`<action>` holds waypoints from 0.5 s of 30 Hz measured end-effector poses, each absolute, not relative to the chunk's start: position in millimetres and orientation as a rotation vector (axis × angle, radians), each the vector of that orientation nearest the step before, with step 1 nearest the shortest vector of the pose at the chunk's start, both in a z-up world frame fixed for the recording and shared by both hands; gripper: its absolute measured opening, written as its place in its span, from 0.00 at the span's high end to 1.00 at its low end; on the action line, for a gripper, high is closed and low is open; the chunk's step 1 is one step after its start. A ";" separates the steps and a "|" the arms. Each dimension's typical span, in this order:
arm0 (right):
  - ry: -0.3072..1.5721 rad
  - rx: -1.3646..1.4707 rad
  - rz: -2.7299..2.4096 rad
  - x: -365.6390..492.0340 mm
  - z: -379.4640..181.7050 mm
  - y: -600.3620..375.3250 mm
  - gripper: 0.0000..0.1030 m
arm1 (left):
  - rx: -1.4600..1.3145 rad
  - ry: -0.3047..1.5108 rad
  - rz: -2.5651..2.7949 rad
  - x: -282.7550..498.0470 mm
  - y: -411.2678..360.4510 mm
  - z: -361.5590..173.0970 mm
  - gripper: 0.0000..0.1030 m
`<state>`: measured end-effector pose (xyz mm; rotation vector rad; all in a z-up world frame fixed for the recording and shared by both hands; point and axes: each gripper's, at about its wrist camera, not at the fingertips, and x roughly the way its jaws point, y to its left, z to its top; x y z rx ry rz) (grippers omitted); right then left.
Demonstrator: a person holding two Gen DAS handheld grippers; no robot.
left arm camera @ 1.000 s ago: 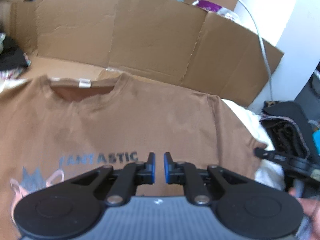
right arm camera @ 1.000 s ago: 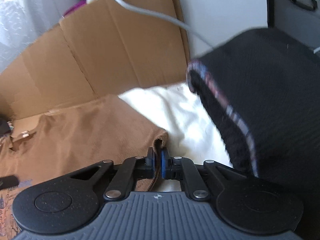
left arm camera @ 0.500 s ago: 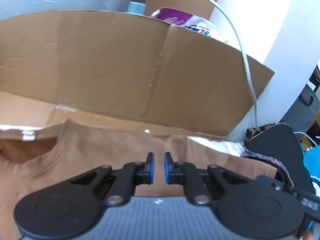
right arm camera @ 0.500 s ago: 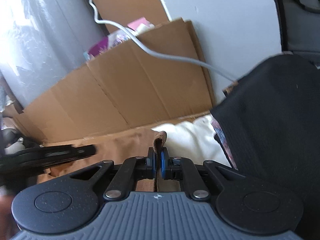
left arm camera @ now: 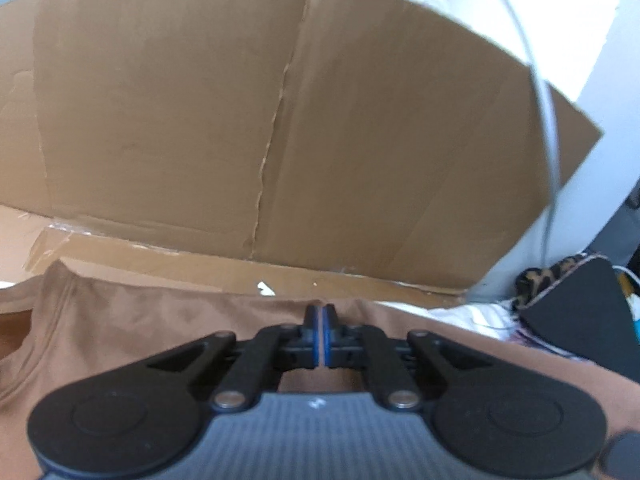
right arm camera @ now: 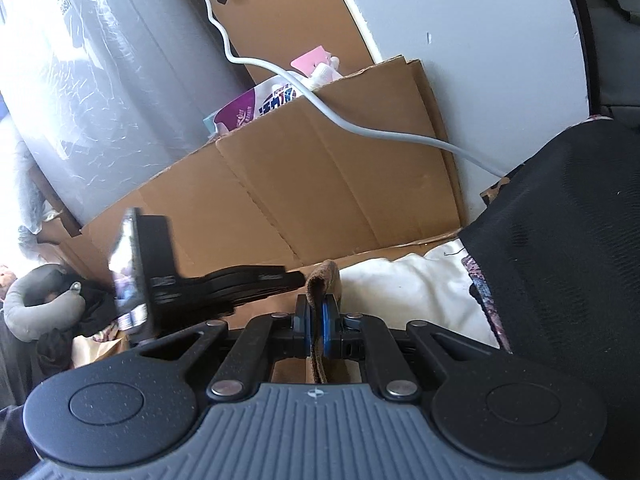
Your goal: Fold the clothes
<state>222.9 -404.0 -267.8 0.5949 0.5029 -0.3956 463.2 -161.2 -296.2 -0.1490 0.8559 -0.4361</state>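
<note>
Brown T-shirt [left arm camera: 168, 332] lies spread face-up below the left wrist camera, its neckline at the far left and its top edge running along the foot of a cardboard sheet [left arm camera: 280, 120]. The left gripper [left arm camera: 320, 334] has its blue pads drawn almost together at that shoulder edge, with a thin brown line between them, so it looks pinched on the fabric. The right gripper [right arm camera: 316, 330] is clamped on a doubled fold of the same brown cloth, a sleeve end by its look, lifted clear above a white cover [right arm camera: 408, 288].

Risks, as I judge them: the left hold is shallow, right at the hem, and a pull could slip it free and let the shoulder sag. Uneven lifting would skew the fold line. A black garment [right arm camera: 560, 260] sits close on the right and could catch the sleeve. The grey cable [right arm camera: 360, 128] hanging across the cardboard could snag a raised gripper.
</note>
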 end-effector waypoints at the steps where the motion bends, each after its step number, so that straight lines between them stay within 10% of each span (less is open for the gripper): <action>1: 0.503 0.595 -0.392 222.7 -267.6 -403.6 0.97 | -0.146 0.859 -0.435 467.4 -164.3 -299.3 0.98; 15: 0.500 0.614 -0.366 226.7 -267.9 -403.4 0.97 | -0.085 0.912 -0.473 482.8 -184.5 -327.4 1.00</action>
